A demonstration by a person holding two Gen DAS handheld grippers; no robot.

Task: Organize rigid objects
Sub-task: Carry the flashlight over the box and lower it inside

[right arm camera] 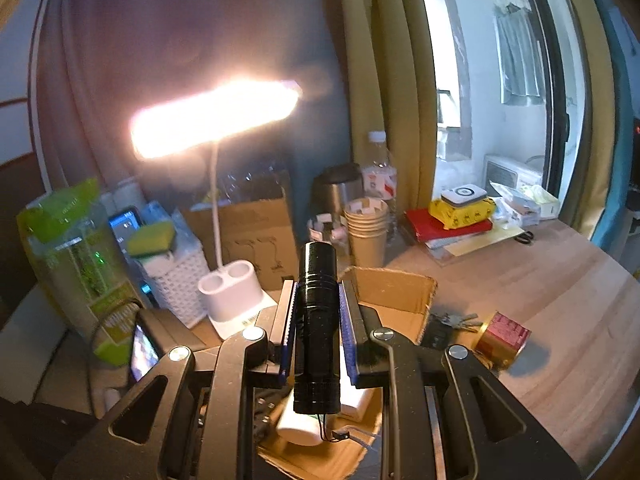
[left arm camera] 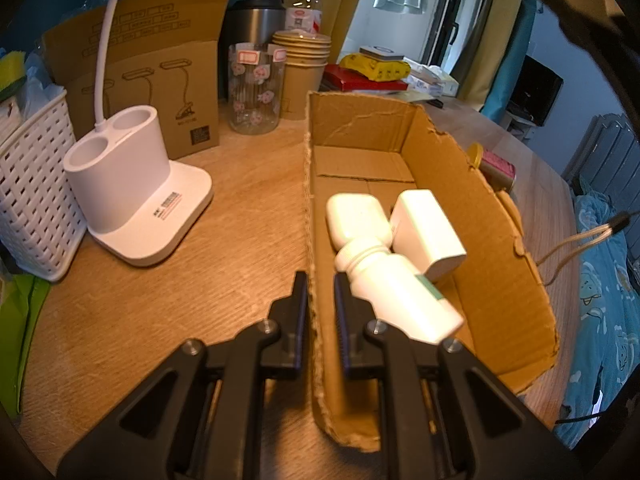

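Right wrist: wooden table (right arm camera: 560,280), yellow curtains (right arm camera: 388,80), lit lamp (right arm camera: 216,118).

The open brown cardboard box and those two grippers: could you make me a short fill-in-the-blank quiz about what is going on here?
1. The right gripper is shut on a black cylindrical ____.
2. The left gripper pinches the ____ of the open brown cardboard box.
3. The white plastic bottle lies ____ the box.
4. The white desk lamp is switched ____.

Missing words: flashlight; wall; inside; on

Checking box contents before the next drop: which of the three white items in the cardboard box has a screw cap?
The white plastic bottle, lying on its side nearest the left gripper; the other two are smooth capless cases.
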